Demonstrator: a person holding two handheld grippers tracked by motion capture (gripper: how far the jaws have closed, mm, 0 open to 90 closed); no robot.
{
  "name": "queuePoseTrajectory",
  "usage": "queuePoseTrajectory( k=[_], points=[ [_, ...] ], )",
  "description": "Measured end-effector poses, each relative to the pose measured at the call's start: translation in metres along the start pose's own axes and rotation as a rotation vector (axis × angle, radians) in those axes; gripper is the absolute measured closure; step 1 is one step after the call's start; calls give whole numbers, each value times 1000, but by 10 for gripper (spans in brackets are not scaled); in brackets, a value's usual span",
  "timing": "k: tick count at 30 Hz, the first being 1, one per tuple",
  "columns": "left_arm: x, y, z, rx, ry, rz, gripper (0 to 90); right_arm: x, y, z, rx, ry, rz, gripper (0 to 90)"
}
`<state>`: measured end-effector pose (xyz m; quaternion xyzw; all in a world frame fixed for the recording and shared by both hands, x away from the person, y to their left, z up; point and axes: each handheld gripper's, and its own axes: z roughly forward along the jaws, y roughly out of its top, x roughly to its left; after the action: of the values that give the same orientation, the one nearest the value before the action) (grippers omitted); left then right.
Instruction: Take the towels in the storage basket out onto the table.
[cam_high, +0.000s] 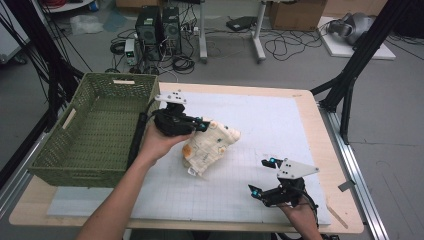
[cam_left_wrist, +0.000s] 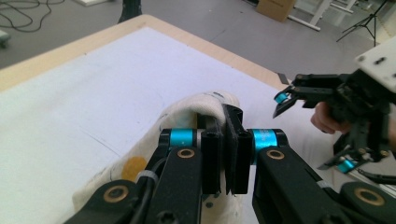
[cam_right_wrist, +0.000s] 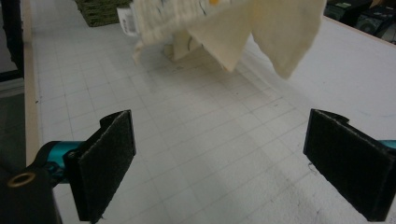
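high: L gripper (cam_high: 204, 125) clamped on cloth (cam_high: 210, 145), lifted over mat (cam_high: 270, 125) centre, just R of basket (cam_high: 95, 130); R gripper (cam_high: 262, 176) wide, low nr front-R edge, well apart | L view: jaws pinched on cloth (cam_left_wrist: 187, 121) fold | R view: jaws wide, empty; cloth (cam_right_wrist: 224, 23) hangs ahead above mat

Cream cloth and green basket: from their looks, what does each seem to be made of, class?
Cream cloth: seems a soft textured fabric, matte; it folds and hangs limp from the left gripper. Green basket: looks woven, plastic or dyed wicker; open lattice walls, dull finish.
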<state>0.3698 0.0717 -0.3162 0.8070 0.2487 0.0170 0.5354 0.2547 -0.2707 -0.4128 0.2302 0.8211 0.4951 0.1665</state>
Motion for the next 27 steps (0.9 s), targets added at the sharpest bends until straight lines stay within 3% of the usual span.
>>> queuePoseTrajectory(
  k=[9,15,20,27],
  points=[
    [6,-12,50,40,4,-42,838,-1,0,1,-2,3,6,84],
    [11,-20,70,78,15,-61,817,-1,0,3,4,7,11,84],
    [15,-22,73,92,27,-72,774,0,0,6,7,18,12,85],
    [13,-19,60,82,48,-49,602,-1,0,9,13,17,25,85]
  ],
)
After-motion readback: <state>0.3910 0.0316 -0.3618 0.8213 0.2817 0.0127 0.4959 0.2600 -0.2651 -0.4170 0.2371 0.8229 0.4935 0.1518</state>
